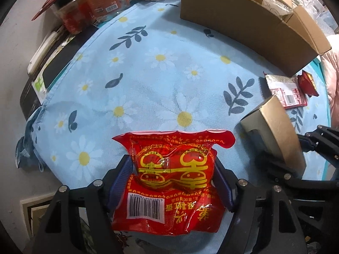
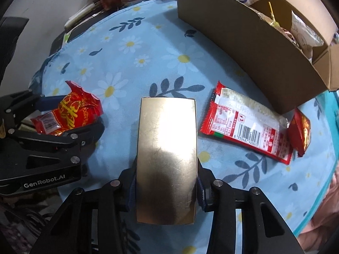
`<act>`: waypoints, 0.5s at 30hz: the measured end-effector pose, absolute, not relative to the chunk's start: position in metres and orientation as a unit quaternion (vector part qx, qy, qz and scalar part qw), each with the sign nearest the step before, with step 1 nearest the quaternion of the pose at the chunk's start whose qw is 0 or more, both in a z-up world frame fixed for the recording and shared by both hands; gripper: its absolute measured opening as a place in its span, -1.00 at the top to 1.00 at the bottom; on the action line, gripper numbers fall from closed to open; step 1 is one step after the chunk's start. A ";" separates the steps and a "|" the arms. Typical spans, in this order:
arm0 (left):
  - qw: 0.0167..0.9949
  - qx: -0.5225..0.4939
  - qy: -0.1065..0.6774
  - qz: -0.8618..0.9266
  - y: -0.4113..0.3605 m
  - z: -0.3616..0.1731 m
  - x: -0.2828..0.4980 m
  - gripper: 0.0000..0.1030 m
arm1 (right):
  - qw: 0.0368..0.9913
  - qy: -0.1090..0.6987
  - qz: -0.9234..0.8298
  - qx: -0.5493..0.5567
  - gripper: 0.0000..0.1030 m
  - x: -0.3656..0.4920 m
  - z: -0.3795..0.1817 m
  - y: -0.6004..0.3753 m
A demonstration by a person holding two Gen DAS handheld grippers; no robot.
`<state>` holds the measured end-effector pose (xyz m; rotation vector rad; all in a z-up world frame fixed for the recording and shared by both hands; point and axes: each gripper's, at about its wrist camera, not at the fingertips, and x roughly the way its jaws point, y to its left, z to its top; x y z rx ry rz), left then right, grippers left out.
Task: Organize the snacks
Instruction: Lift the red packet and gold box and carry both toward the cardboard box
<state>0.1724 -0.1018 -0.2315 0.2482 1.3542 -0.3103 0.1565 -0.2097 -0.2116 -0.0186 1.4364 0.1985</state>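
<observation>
A red snack packet (image 1: pixel 173 182) with gold print and a barcode sits between the blue pads of my left gripper (image 1: pixel 172 175), which is shut on it just above the blue daisy cloth (image 1: pixel 159 74). The right wrist view shows the same packet (image 2: pixel 70 112) in that gripper (image 2: pixel 63 116) at the left. My right gripper (image 2: pixel 167 182) is shut on a shiny gold box (image 2: pixel 167 148), its pads against the box's long sides. The gold box (image 1: pixel 273 131) also shows at the right of the left wrist view.
An open cardboard box (image 2: pixel 243 42) with several snacks inside stands at the back right. A red-and-white wrapped bar (image 2: pixel 245 124) and a small red packet (image 2: pixel 299 131) lie in front of it. Jars (image 1: pixel 95 6) crowd the back left corner.
</observation>
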 end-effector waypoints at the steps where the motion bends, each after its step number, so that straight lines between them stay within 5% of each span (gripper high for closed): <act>1: 0.762 0.113 0.622 -0.144 -0.101 -0.231 0.172 -0.42 | 0.749 0.656 0.095 -0.004 0.16 0.155 -0.209 -0.212; 15: 0.778 0.106 0.601 -0.152 -0.075 -0.189 0.170 -0.42 | 0.761 0.636 0.127 0.019 0.16 0.133 -0.175 -0.201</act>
